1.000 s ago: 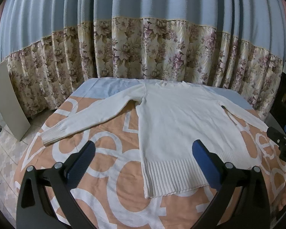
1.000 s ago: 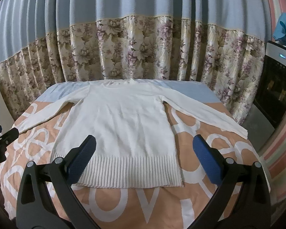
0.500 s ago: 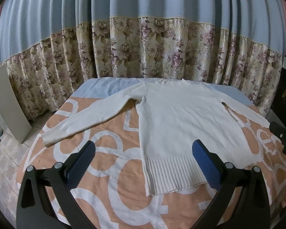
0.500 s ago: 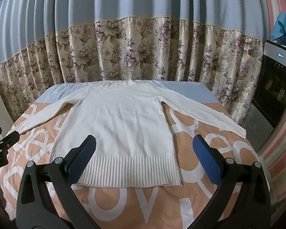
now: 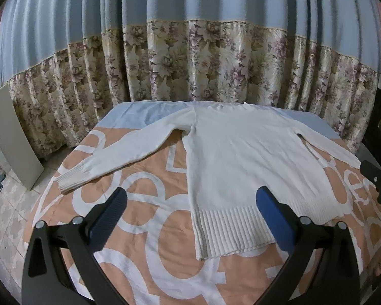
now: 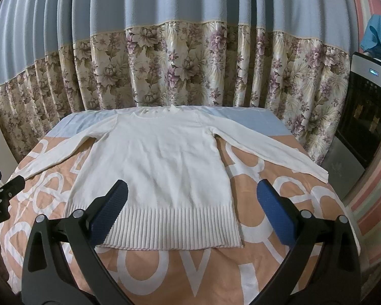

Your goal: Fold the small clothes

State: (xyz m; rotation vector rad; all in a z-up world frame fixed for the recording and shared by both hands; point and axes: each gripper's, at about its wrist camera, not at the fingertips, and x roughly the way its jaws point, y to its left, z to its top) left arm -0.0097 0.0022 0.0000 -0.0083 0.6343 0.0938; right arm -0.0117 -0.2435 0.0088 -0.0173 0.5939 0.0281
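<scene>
A white knit sweater lies flat and spread out on the table, its ribbed hem nearest me and both sleeves stretched out sideways. My left gripper hovers open over the table in front of the hem's left corner, holding nothing. My right gripper is open too, above the hem's right half, with nothing between its blue pads. The left sleeve's cuff lies near the table's left edge. The right sleeve's cuff reaches the right edge.
An orange cloth with big white letters covers the table. A floral and blue curtain hangs close behind it. A grey board leans at the left on a tiled floor. A dark appliance stands at the right.
Both cameras have drifted slightly, so the sweater sits a little higher and farther in view. The sweater itself has not moved, and both grippers stay open.
</scene>
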